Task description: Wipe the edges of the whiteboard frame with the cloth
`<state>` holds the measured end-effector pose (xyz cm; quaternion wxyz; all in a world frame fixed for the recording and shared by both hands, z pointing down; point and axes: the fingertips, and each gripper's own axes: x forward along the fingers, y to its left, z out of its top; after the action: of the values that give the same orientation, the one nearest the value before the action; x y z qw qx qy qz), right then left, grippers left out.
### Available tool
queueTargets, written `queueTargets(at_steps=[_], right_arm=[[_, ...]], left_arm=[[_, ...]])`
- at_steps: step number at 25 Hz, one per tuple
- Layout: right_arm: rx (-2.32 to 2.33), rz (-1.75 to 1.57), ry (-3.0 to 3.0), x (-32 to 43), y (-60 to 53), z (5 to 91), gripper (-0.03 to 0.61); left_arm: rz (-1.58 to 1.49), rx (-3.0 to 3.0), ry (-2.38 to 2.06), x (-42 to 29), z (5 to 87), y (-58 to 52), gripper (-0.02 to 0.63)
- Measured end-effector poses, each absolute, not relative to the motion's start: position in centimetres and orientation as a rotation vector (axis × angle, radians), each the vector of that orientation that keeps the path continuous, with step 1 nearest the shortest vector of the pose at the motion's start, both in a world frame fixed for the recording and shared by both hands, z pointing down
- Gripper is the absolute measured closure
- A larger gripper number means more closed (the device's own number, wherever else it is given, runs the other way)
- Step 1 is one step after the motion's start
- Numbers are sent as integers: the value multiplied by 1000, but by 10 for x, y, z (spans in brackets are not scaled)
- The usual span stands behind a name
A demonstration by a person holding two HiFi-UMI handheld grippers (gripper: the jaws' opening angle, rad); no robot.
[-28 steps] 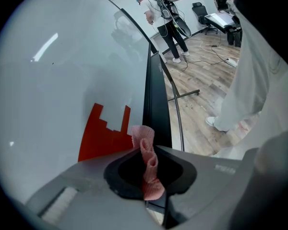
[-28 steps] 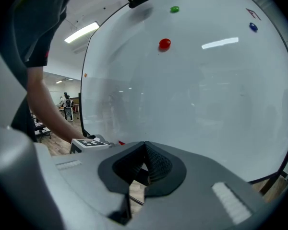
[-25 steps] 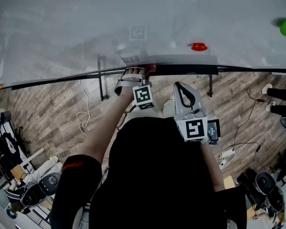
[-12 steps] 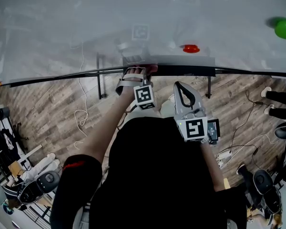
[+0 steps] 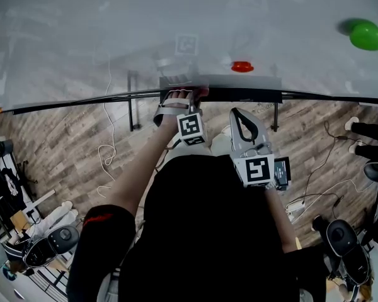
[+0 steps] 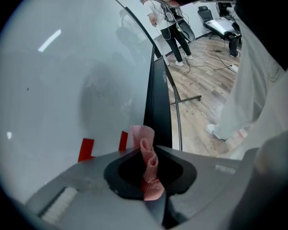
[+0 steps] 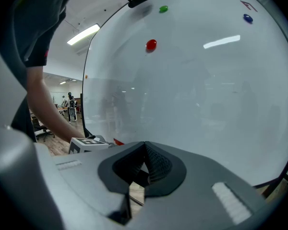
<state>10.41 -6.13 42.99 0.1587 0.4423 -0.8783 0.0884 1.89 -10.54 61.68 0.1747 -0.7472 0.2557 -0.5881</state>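
The left gripper's fingers are clamped on a crumpled pink woven cloth. The cloth stands up between them in a folded ridge. Its free upper end lies against the inner side of the narrow black whiteboard frame, where the frame meets the glossy white whiteboard surface. I cannot confirm how hard it presses.

In the head view the left gripper sits at the black whiteboard frame, with a pink trace of the cloth on it.

The right gripper's fingers are closed together at the tips, with nothing between them. This gripper is held short of the frame, on the person's side, just beside the left one and not touching the board.

On the whiteboard surface, beyond the frame, a round red magnet sits close to the frame and a round green magnet sits well off to the right. On the near side of the frame, wood-plank floor shows below.
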Motion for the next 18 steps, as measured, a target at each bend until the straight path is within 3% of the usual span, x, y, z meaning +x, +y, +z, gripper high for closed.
queueTargets(at_steps=[18], right_arm=[[1234,243,-2524,132,-65,434,577]], left_arm=[[-1677,-2154,751,50,620,-108,575]])
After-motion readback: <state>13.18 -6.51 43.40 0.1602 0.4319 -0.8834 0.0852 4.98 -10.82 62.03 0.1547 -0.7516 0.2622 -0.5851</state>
